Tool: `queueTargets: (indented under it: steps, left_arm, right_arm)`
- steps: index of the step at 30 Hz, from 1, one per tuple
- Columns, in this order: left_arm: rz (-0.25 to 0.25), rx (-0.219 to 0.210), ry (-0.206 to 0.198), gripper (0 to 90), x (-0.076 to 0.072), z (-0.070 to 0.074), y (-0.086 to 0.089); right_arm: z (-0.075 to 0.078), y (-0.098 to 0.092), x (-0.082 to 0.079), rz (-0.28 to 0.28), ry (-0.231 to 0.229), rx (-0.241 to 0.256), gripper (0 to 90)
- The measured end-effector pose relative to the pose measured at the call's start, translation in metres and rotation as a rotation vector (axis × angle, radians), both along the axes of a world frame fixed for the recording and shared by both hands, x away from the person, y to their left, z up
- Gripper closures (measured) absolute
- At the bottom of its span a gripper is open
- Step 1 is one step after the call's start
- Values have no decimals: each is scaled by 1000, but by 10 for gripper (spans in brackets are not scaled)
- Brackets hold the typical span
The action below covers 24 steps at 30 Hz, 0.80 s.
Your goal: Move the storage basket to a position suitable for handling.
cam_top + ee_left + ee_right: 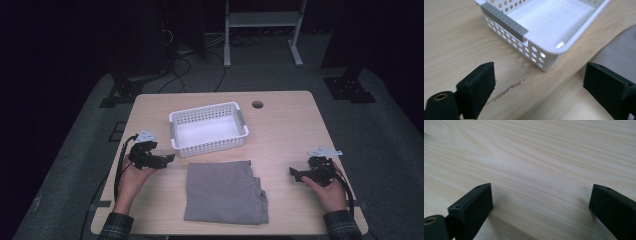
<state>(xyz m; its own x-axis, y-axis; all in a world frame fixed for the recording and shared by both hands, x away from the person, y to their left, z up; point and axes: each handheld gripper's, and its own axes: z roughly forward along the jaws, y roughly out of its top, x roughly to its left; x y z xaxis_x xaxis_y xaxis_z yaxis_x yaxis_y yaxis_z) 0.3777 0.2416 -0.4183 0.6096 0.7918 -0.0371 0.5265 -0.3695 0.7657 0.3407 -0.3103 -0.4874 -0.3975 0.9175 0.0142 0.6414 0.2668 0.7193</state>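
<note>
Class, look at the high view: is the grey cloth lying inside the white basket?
No. The grey cloth lies flat on the table, in front of the white basket, which holds nothing.

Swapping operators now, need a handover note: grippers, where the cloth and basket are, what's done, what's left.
Left gripper: open, holding nothing, left of the grey cloth, pointed at it.
Right gripper: open, holding nothing, over bare table right of the cloth.
Cloth: folded, flat near the table's front edge.
White basket: just behind the cloth, nothing in it.
Done: nothing gripped so far.
Left: probably grasp the cloth and move it into the basket.
</note>
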Motion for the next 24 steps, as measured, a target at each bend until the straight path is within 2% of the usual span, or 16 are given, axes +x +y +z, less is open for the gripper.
queueTargets:
  steps: [10, 14, 18, 19, 24]
  left_arm:
    - [31, -45, -4, 148, 19, 13, 0]
    - [38, -35, 7, 158, 26, 14, -3]
    - [55, -36, 9, 207, 35, 13, -6]
    - [61, -27, 22, 235, 39, 11, -7]
    - [85, -7, 36, 297, 46, 9, -11]
  right_arm:
    - [0, 0, 0, 0, 0, 0, 42]
    - [0, 0, 0, 0, 0, 0, 42]
    - [0, 0, 0, 0, 0, 0, 42]
    - [0, 0, 0, 0, 0, 0, 42]
    - [0, 0, 0, 0, 0, 0, 42]
